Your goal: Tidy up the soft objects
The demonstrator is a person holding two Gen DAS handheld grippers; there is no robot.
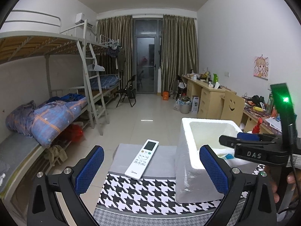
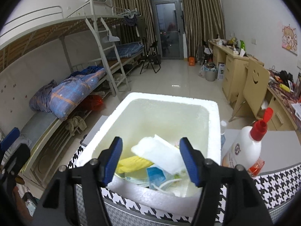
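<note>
A white foam box (image 2: pixel 213 124) stands on the houndstooth table (image 2: pixel 272 184); it also shows in the left wrist view (image 1: pixel 183 162). Inside it lie soft things: a white packet (image 2: pixel 160 152), a yellow cloth (image 2: pixel 131 163) and a blue pack (image 2: pixel 156 175). My right gripper (image 2: pixel 151 163) hangs open and empty just above the box's near side. In the left wrist view the right gripper (image 1: pixel 244 141) reaches over the box. My left gripper (image 1: pixel 151 164) is open and empty over the table, left of the box.
A white remote (image 1: pixel 142 159) lies on the table left of the box. A white bottle with a red cap (image 2: pixel 246 145) stands right of the box. Bunk beds (image 1: pixel 56 103) line the left wall, desks and a smiley chair (image 1: pixel 232 105) the right.
</note>
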